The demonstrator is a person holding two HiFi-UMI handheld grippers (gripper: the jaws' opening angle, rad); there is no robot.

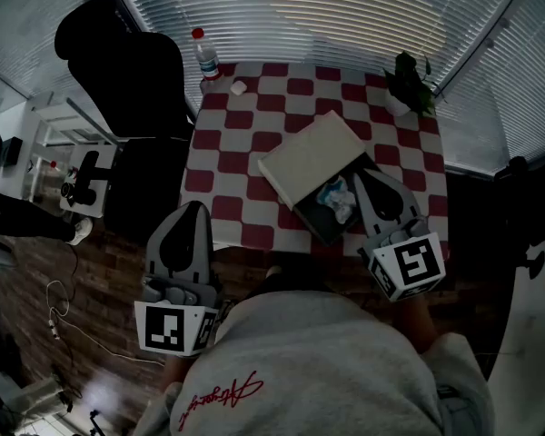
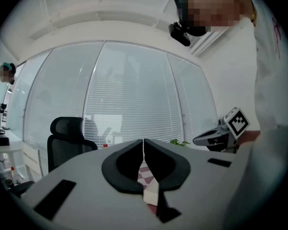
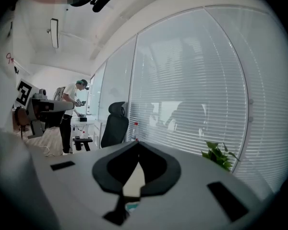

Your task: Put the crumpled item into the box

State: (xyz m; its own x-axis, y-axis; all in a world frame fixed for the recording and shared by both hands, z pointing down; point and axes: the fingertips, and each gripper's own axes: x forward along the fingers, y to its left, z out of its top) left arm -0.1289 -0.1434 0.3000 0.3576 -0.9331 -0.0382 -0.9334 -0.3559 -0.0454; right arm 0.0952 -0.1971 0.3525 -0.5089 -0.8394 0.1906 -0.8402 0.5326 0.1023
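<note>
The crumpled blue-and-white item (image 1: 338, 200) lies inside the dark open box (image 1: 320, 223) on the checkered table (image 1: 245, 116). A cream lid (image 1: 311, 157) rests slanted over the box's far part. My right gripper (image 1: 359, 174) hovers over the box's right side, just right of the item, jaws shut and empty. In the right gripper view the right gripper (image 3: 137, 143) has its jaws meeting, with the lid (image 3: 133, 178) below. My left gripper (image 1: 195, 205) hangs off the table's near-left edge, shut on nothing. In its own view the left gripper (image 2: 144, 141) has closed jaws.
A water bottle (image 1: 206, 57) and a small white object (image 1: 238, 87) stand at the table's far left corner, a potted plant (image 1: 411, 84) at the far right. A black office chair (image 1: 127, 71) is left of the table. A person (image 3: 69, 116) stands by a desk.
</note>
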